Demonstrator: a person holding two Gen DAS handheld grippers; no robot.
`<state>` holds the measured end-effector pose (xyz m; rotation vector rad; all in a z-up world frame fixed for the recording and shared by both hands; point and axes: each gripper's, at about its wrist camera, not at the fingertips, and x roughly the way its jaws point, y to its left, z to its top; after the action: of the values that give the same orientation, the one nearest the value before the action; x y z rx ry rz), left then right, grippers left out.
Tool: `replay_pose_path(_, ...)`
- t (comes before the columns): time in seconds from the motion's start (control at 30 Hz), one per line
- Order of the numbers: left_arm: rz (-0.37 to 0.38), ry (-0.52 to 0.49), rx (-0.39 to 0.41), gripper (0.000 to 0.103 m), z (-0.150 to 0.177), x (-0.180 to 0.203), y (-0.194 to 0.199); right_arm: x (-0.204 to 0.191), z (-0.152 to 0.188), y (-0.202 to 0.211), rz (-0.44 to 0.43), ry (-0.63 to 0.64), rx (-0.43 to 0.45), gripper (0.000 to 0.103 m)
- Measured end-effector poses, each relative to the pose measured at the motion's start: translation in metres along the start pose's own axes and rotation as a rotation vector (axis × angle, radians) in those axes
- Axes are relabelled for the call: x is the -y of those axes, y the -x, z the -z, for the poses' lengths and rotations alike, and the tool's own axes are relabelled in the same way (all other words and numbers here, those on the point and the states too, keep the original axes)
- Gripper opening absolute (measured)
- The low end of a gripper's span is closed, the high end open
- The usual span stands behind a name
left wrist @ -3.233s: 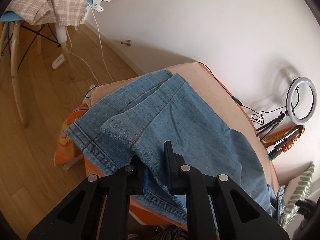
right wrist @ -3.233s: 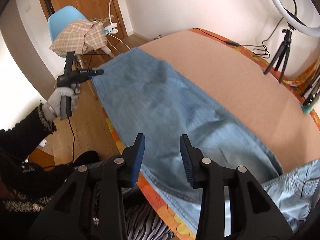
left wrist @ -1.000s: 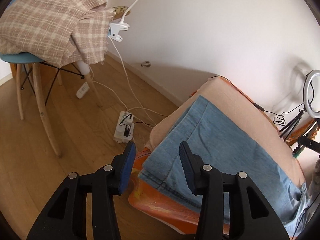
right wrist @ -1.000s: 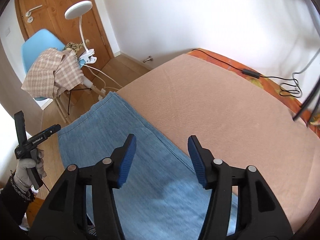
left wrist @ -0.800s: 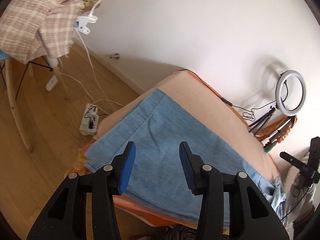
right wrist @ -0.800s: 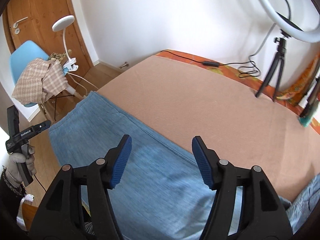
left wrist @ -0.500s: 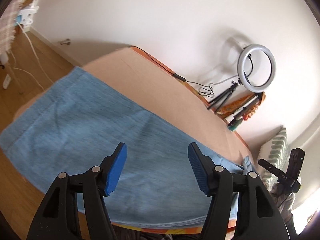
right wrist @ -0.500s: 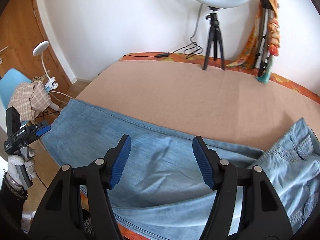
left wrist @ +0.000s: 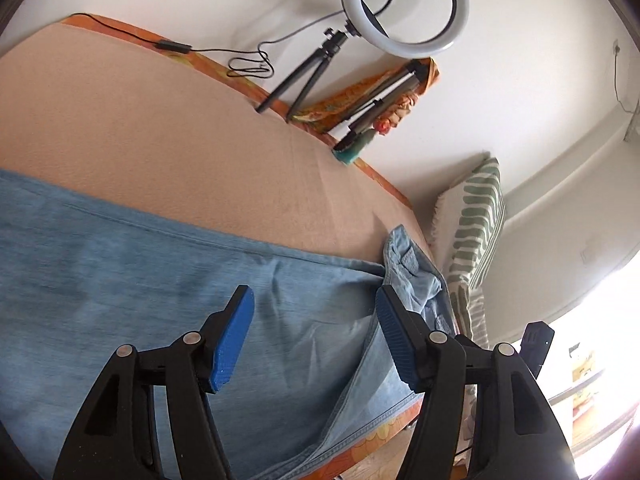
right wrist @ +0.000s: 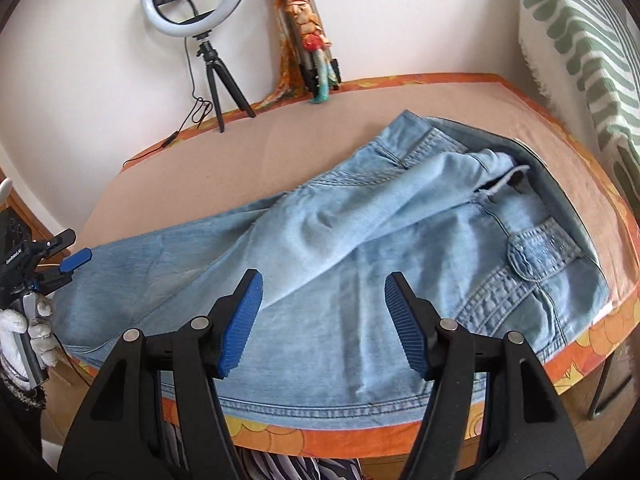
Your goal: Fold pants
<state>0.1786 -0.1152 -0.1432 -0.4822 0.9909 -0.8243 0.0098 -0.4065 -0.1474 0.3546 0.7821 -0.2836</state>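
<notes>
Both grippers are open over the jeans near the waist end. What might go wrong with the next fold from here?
The waistband is bunched and lies close to the table edge, so a careless grab may drag the jeans off. The near hem already overhangs the front edge. The right gripper may pinch just one layer.

One pants (right wrist: 340,248), two tongs (right wrist: 323,320), one pillow (left wrist: 476,220)
</notes>
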Motion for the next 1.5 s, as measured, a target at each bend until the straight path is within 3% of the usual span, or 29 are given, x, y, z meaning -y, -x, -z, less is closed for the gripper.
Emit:
replay_pose_path(0.27, 0.058, -0.059, -0.213, 0.065, -0.004, 0.064, -0.107, 0.071, 0.029, 0.03, 0.044, -0.154, 0.021, 0.062)
replay_pose_path(0.37, 0.042, -0.049, -0.301, 0.066, 0.0, 0.078, -0.148, 0.089, 0.039, 0.041, 0.05, -0.191, 0.029, 0.062)
replay_pose_path(0.6, -0.036, -0.087, -0.388, 0.066, 0.006, 0.099, -0.206, 0.12, 0.055, 0.07, 0.046, -0.257, 0.067, 0.062)
replay_pose_path(0.67, -0.017, -0.061, -0.418, 0.066, 0.008, 0.099, -0.217, 0.128, 0.059, 0.077, 0.058, -0.264, 0.075, 0.062)
replay_pose_path(0.73, -0.008, -0.041, -0.415, 0.065, 0.01, 0.101, -0.223, 0.137, 0.062, 0.082, 0.067, -0.275, 0.082, 0.062)
replay_pose_path(0.83, -0.003, -0.093, -0.393, 0.063, 0.015, 0.116, -0.224, 0.148, 0.064, 0.088, 0.076, -0.292, 0.091, 0.062)
replay_pose_path(0.87, 0.009, -0.123, -0.382, 0.055, 0.018, 0.122, -0.223, 0.151, 0.064, 0.089, 0.077, -0.296, 0.092, 0.062)
replay_pose_path(0.9, 0.016, -0.151, -0.373, 0.039, 0.02, 0.129, -0.225, 0.153, 0.064, 0.089, 0.078, -0.302, 0.094, 0.062)
replay_pose_path(0.97, -0.006, -0.222, -0.357, 0.024, 0.024, 0.143, -0.226, 0.157, 0.063, 0.09, 0.073, -0.309, 0.096, 0.062)
replay_pose_path(1.1, 0.035, -0.342, -0.301, 0.01, 0.035, 0.162, -0.213, 0.155, 0.054, 0.09, 0.074, -0.287, 0.103, 0.062)
replay_pose_path(1.17, 0.076, -0.387, -0.282, 0.01, 0.042, 0.172, -0.204, 0.154, 0.042, 0.09, 0.057, -0.278, 0.11, 0.062)
replay_pose_path(1.27, 0.077, -0.514, -0.288, 0.01, 0.062, 0.19, -0.196, 0.154, 0.018, 0.087, 0.013, -0.272, 0.12, 0.062)
replay_pose_path(1.5, 0.09, -0.694, -0.36, 0.009, 0.121, 0.206, -0.196, 0.152, -0.036, 0.054, -0.153, -0.337, 0.105, 0.062)
